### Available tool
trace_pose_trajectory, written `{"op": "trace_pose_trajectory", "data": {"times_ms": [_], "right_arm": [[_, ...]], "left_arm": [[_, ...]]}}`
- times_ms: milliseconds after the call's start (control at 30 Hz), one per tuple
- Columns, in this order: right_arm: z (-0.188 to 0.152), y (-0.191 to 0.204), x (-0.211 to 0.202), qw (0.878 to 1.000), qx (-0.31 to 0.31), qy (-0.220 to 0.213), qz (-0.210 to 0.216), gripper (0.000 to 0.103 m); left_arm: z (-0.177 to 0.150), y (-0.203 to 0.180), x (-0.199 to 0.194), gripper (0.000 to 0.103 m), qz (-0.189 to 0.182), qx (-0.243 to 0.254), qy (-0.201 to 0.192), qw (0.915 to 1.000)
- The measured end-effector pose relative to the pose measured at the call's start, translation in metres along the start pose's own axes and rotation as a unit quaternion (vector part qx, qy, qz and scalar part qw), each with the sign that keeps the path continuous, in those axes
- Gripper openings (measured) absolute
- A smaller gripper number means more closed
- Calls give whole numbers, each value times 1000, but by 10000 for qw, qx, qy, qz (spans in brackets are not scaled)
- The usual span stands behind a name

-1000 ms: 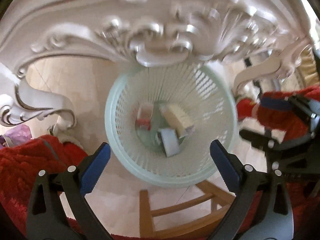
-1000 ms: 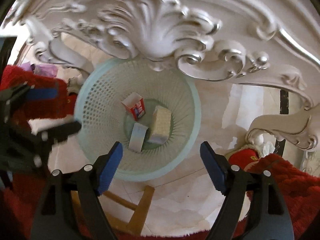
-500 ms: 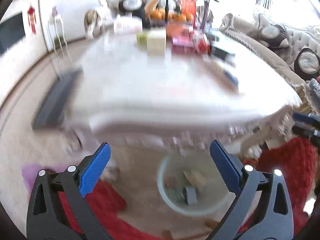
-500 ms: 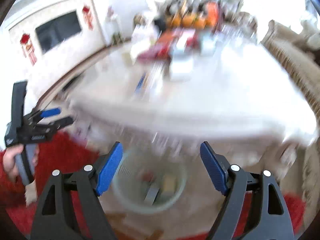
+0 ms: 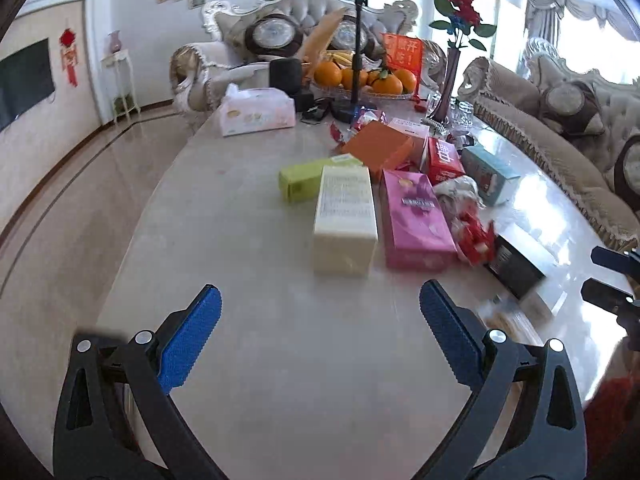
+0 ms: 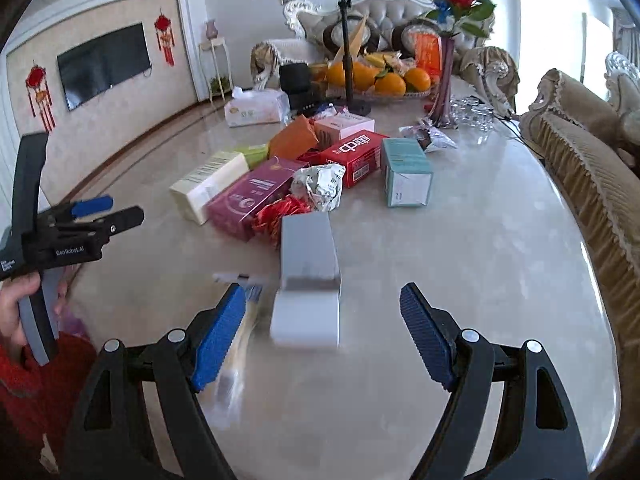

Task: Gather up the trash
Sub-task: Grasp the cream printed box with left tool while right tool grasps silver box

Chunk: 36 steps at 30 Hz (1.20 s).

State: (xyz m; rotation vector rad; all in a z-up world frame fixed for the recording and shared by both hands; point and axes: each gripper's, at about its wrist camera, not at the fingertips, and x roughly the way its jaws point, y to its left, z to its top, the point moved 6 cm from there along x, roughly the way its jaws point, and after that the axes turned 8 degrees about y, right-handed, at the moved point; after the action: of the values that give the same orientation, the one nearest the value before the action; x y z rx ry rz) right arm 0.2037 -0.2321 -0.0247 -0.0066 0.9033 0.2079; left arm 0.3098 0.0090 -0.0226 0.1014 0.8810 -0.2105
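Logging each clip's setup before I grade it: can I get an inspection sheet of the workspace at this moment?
Surface: pale marble table, glossy, near end bare.
Job's things: cream box, pink box, green box, red box, teal box, grey box, crumpled paper, red wrapper.
Clutter: tissue box, fruit bowl, rose vase, phone stand.
Grippers: left tongs open, empty; right tongs open, empty.
Cables: dark cable near the table's far right edge.
Surroundings: sofas, wall TV.
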Motion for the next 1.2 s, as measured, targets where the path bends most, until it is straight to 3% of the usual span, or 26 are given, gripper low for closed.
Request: {"op": "trace_pose_trajectory", "data": {"times_ms": [167,433,800,1067,1167,1200], "right_arm": [[13,-1,29,9995,-86,313,-9,76],[23,6,54,9971,-383,632,-152,76],[26,2,73,9940,-374,1019,-105,76],[27,3,78,9928,-446,1099,-170,76],[26,3,83,9918,-479,1163,-242,75],[26,3,85,9916,-479,1172,-267,74]], "left_arm": [[11,-4,34,97,-136,114,293,9994],[26,-5,66,97,-161,121,447,9988],[29,7,68,97,-413,37,471,9980],[37,5,79,96,-130,296,555,9979],[39,3,83,80,-124,323,626,9974],[38,3,86,64,-223,279,696,9969]]}}
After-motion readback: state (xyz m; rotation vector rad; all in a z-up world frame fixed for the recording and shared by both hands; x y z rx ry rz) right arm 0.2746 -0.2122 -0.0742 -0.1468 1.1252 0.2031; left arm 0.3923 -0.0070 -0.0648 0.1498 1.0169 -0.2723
